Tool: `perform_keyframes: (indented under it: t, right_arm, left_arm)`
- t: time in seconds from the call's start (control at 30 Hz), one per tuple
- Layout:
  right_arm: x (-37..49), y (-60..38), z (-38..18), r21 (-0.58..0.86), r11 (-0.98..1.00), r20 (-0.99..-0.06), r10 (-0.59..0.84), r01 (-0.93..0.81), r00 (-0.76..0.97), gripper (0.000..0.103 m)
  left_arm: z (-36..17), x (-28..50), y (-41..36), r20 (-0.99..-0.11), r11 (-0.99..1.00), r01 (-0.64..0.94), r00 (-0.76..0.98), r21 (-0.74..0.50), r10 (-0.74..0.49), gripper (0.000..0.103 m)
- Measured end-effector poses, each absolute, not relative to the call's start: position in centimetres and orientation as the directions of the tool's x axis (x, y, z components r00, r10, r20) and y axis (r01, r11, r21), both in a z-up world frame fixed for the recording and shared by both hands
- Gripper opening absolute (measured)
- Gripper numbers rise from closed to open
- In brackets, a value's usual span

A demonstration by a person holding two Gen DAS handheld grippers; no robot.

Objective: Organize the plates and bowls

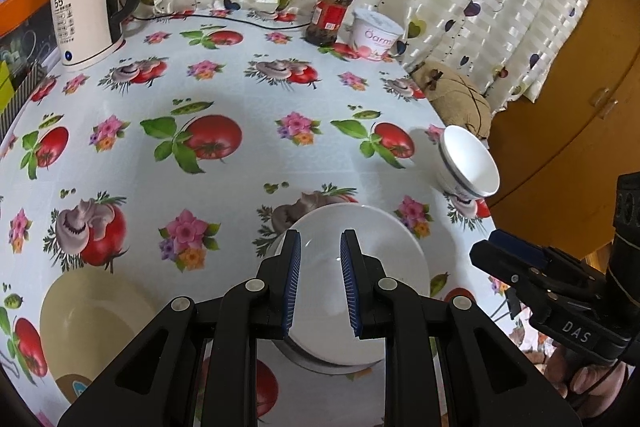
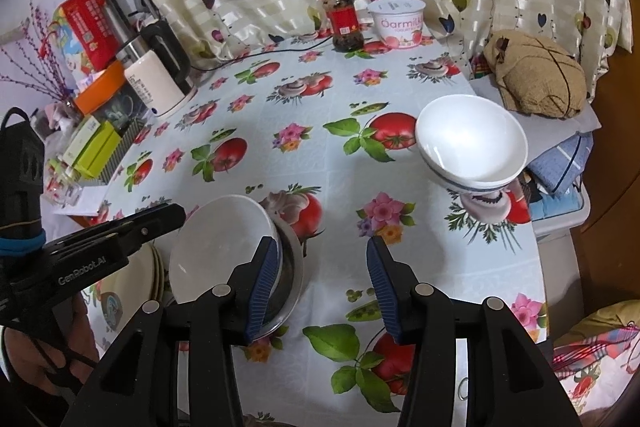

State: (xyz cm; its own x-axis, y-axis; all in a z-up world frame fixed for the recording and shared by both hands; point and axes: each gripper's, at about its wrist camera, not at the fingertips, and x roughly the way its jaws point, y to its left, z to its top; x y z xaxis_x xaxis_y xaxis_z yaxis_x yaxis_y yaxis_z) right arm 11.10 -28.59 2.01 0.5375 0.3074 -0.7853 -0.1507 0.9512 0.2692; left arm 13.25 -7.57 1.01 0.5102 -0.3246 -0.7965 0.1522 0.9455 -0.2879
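My left gripper (image 1: pixel 320 239) is shut on the rim of a white bowl (image 1: pixel 384 251). From the right wrist view, this white bowl (image 2: pixel 216 251) tilts steeply and rests in a greyish bowl (image 2: pixel 295 267) beneath it, with the left gripper (image 2: pixel 176 215) at its upper left rim. My right gripper (image 2: pixel 320 243) stands open over bare tablecloth just right of those bowls, nothing between its fingers. Two nested white bowls with blue bands (image 2: pixel 472 147) sit near the right table edge. Cream plates (image 2: pixel 140 275) are stacked to the left of the tilted bowl.
At the back of the flowered tablecloth stand a kettle (image 1: pixel 92 19), a red-lidded jar (image 1: pixel 332 11) and a yogurt tub (image 1: pixel 376 35). A brown bag (image 2: pixel 536 75) lies past the right edge. Boxes (image 2: pixel 92 147) crowd the left edge.
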Motion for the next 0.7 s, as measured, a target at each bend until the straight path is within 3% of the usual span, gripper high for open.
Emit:
perform_keyframes:
  t: [0.4, 0.7]
  right_arm:
    - [11.4, -27.8, 1.2, 0.286, 0.941, -0.793, 0.337, -0.178, 0.507, 0.046]
    - [11.7, -26.2, -0.3, 0.317, 0.925, -0.806, 0.380, -0.212, 0.453, 0.028]
  left_arm:
    - [-0.2, 13.4, -6.7, -0.805, 0.944, 0.126, 0.495, -0.306, -0.327, 0.021]
    - [-1.0, 13.2, -7.3, -0.812, 0.936, 0.146, 0.466, -0.320, -0.351, 0.021]
